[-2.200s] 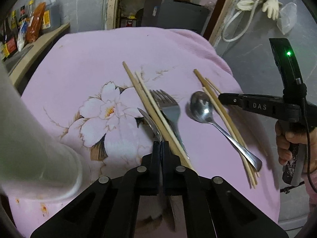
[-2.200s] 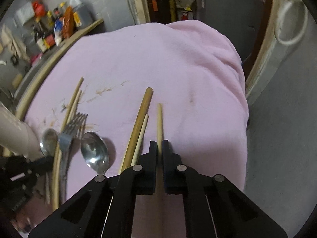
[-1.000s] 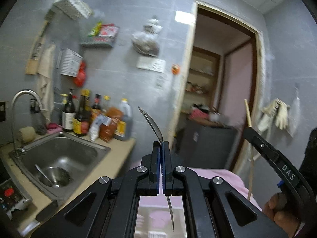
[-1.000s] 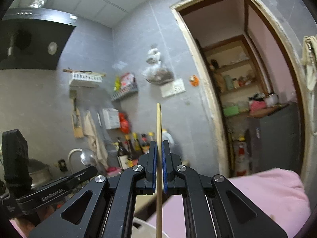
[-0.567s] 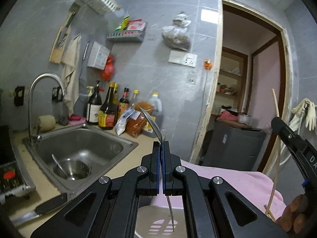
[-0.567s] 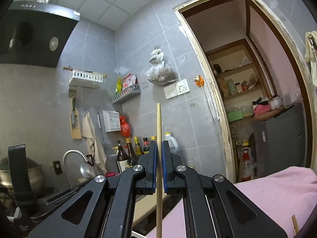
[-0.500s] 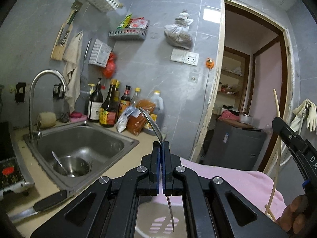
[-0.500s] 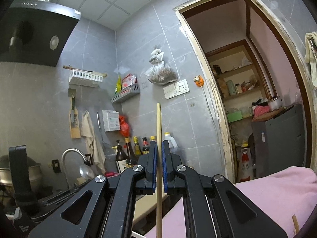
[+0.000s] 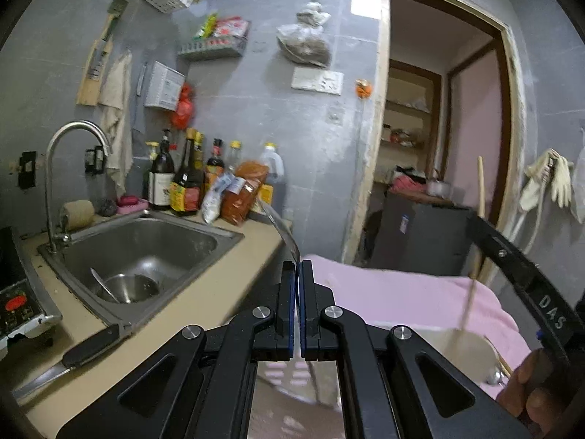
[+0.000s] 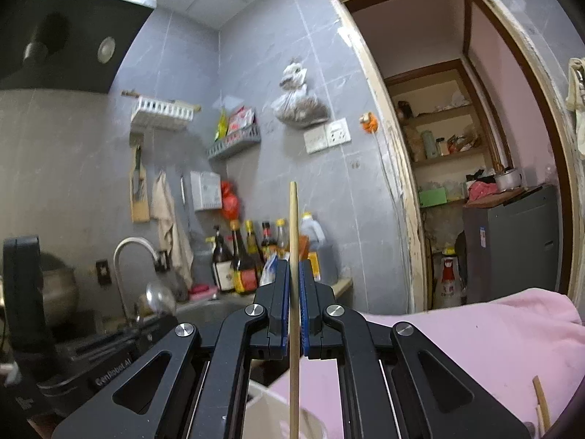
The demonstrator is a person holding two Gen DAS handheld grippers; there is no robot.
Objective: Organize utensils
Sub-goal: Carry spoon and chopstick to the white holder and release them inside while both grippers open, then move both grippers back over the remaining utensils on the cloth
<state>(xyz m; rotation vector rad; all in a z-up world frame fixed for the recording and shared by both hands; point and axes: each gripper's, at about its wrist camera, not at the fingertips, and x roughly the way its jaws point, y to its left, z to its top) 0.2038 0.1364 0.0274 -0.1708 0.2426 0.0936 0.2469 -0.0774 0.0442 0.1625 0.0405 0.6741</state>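
My left gripper (image 9: pixel 297 267) is shut on a metal spoon (image 9: pixel 279 228), held edge-on, bowl up, its handle hanging blurred below the jaws. In the right wrist view that spoon's bowl (image 10: pixel 159 296) shows at the left. My right gripper (image 10: pixel 293 267) is shut on a wooden chopstick (image 10: pixel 293 226) that stands upright. In the left wrist view the chopstick (image 9: pixel 479 197) dips its lower end into a white holder (image 9: pixel 471 344) on the pink cloth (image 9: pixel 384 289). The holder's rim (image 10: pixel 272 398) lies just under the right gripper.
A steel sink (image 9: pixel 146 248) with a tap (image 9: pixel 69 139) and sauce bottles (image 9: pixel 182 179) lies left. A knife (image 9: pixel 73 355) rests on the counter edge. More chopstick ends (image 10: pixel 541 402) lie on the cloth at the right. A doorway and grey cabinet (image 10: pixel 512 245) stand behind.
Both grippers have sunk with the spoon and chopstick still held. The white holder has come into view below them, and the chopstick's lower end now reaches into it.
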